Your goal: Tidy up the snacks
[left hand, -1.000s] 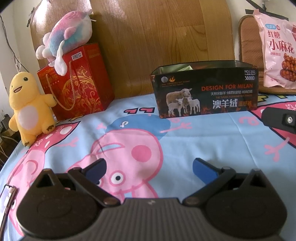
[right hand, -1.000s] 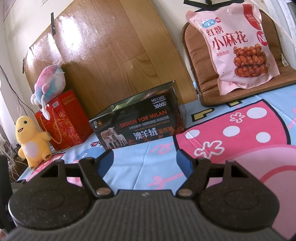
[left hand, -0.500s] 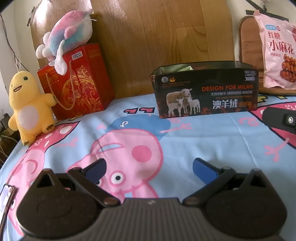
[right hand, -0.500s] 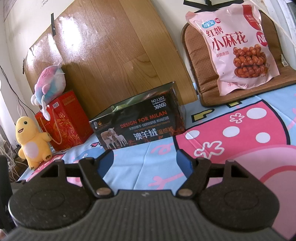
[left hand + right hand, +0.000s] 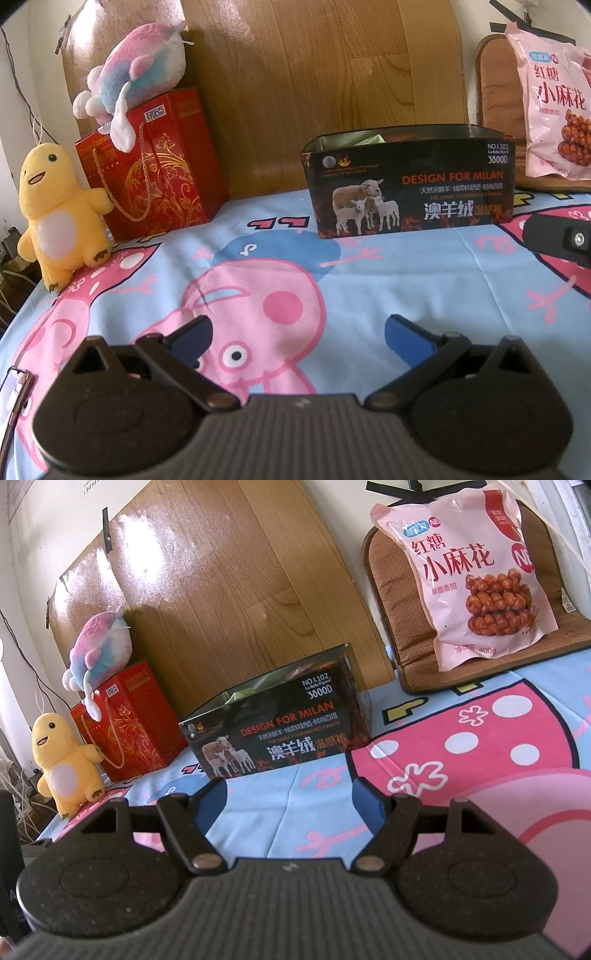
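Both the left gripper (image 5: 298, 336) and right gripper (image 5: 289, 800) are hanging spread and empty, facing the "DESIGN FOR MILAN" tin (image 5: 410, 184) marked "NO.L102", the pink "400g" snack bag (image 5: 476, 572) leaning behind.

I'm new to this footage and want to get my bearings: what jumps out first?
The big pink snack bag propped on a brown cushion at the far right. Mid-bed, an open black tin stands on the cartoon-pig sheet; a yellow plush stands far left.

Bare bed sheet (image 5: 406, 280) fills the frame's middle; the open tin box (image 5: 410, 184) blocks centre-right, the red gift bag (image 5: 155, 166) and yellow plush (image 5: 59, 218) the left.
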